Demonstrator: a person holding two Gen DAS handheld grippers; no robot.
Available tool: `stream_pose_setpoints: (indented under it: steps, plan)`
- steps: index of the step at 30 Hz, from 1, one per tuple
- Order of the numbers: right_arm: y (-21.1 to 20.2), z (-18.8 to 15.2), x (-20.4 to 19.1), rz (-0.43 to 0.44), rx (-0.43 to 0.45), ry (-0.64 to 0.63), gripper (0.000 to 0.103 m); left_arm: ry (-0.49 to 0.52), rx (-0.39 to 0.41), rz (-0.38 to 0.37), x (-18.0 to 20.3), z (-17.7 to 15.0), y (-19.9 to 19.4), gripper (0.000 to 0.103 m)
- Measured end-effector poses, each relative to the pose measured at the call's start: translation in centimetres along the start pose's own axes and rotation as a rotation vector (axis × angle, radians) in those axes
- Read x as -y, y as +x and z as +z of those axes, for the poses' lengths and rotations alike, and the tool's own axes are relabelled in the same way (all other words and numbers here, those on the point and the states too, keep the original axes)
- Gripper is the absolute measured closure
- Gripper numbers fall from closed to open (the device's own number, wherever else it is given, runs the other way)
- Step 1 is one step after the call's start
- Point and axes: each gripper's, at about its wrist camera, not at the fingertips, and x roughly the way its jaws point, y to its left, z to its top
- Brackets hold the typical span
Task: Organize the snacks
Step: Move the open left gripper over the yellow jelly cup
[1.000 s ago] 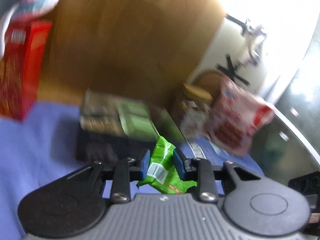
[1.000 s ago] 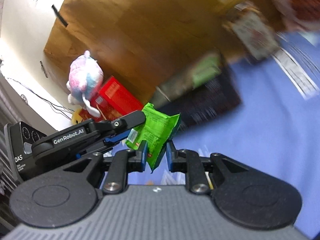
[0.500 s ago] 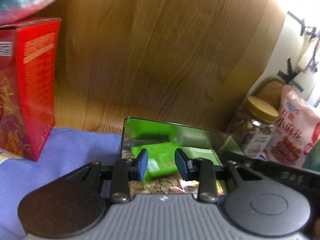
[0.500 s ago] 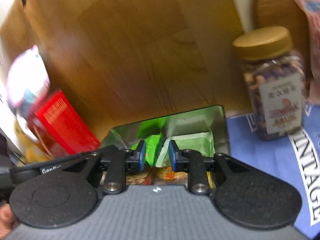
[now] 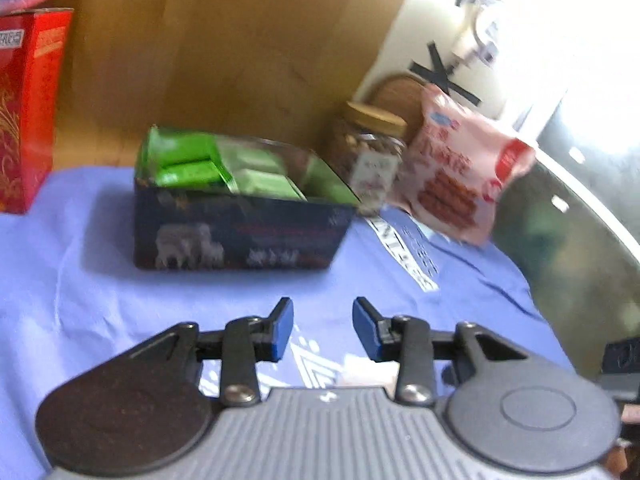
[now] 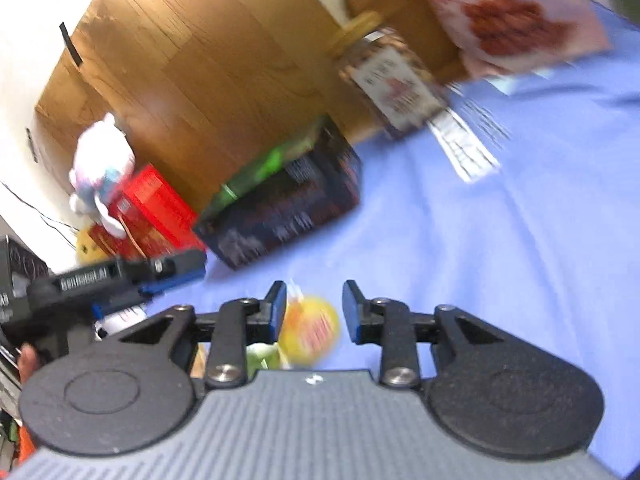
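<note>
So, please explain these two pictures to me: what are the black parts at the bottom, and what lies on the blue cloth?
A person holds a two-finger gripper in each hand, with a camera looking along the fingers. One picture comes from the left gripper, the other from the right gripper. Both have jaws opening and nothing between the pads. On the blue cloth stands a dark tin holding green packets. Beside it are a jar, a pink snack bag and a red box. A yellow snack lies beneath the right gripper.
</note>
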Motion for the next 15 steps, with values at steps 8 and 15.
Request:
stream_pose_setpoints:
  steps: [8,15]
  plan:
    - [-1.9,-2.4,-0.1,-0.102,-0.02,-0.058,0.068,0.036,-0.005,-0.024,2.4,-1.4,-0.1,0.064]
    - [-4.7,-2.8,-0.4,-0.112,0.03,-0.105,0.068,0.028,-0.021,-0.03,4.3,-1.4,0.5,0.064]
